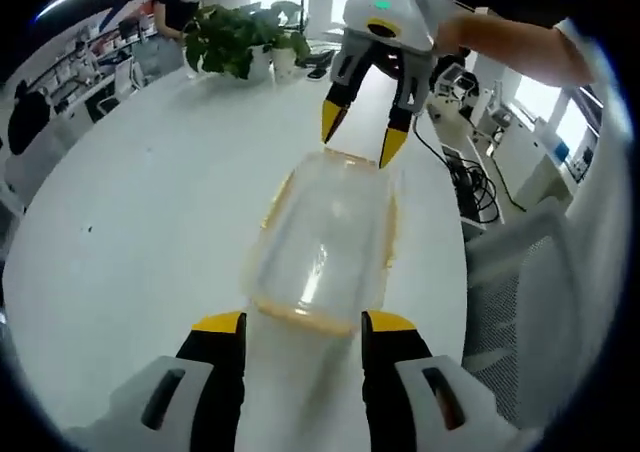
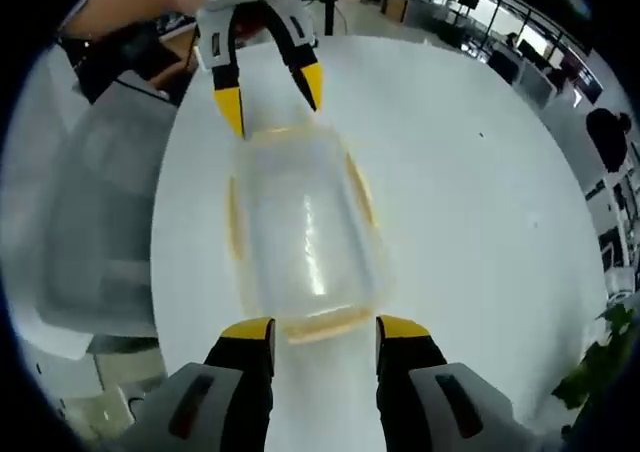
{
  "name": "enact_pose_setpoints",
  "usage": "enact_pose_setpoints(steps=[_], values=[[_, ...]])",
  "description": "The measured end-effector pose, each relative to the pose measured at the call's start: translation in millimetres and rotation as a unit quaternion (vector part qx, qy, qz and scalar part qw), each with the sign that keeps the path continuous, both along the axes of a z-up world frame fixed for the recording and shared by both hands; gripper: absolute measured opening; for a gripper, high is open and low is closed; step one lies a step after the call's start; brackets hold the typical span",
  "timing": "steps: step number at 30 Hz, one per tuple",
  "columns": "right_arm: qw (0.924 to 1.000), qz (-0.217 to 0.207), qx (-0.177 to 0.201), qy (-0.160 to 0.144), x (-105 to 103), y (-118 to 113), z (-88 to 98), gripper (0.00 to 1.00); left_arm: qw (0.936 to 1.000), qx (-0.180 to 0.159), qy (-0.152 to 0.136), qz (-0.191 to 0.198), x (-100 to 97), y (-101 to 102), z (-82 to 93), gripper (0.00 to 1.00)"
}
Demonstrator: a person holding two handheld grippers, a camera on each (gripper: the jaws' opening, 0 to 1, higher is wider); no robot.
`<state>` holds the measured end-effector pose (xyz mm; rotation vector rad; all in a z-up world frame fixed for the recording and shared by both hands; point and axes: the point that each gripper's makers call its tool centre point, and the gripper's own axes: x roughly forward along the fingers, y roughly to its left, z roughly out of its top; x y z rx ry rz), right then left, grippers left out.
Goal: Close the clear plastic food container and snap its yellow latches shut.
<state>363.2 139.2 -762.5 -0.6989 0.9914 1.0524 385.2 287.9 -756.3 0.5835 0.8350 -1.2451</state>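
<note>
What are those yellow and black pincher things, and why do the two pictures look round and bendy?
Those pinchers are claws that a person holds, one in each hand, like big tongs. Each claw has a small camera riding on it, with a lens that bends the picture into a circle.

In the left gripper view you look along the left claw, whose two yellow-tipped fingers rise from the bottom. Across from it is the right claw, held by the person's arm.

The right gripper view is the same scene from the other side: the right claw is at the bottom and the left claw is opposite.

Between them, on the round white table, lies the clear plastic food container with yellow latches. Both claws are open, one at each end of it. Nothing is held. Green potted plants stand at the table's far side.
</note>
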Motion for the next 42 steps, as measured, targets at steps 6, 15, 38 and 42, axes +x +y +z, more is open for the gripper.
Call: enact_pose_setpoints(steps=[6,15,38,42], values=[[0.9971,-0.073,0.02,0.006,8,5,4.5,0.37,0.9991,0.003,0.007,0.041,4.4,2,-0.9,0.46],[0.9861,-0.162,0.032,0.019,15,7,2.3,0.38,0.9954,0.015,0.031,0.089,-0.1,7,-4.5,0.45],[0.9177,-0.372,0.097,0.102,13,0,-12.6,0.38,0.9481,-0.012,0.148,0.281,-5.0,-2,-16.3,0.39],[0.9097,-0.385,0.104,0.115,11,-1,-14.2,0.38,0.9435,-0.017,0.16,0.289,-8.3,-6,-20.1,0.37]])
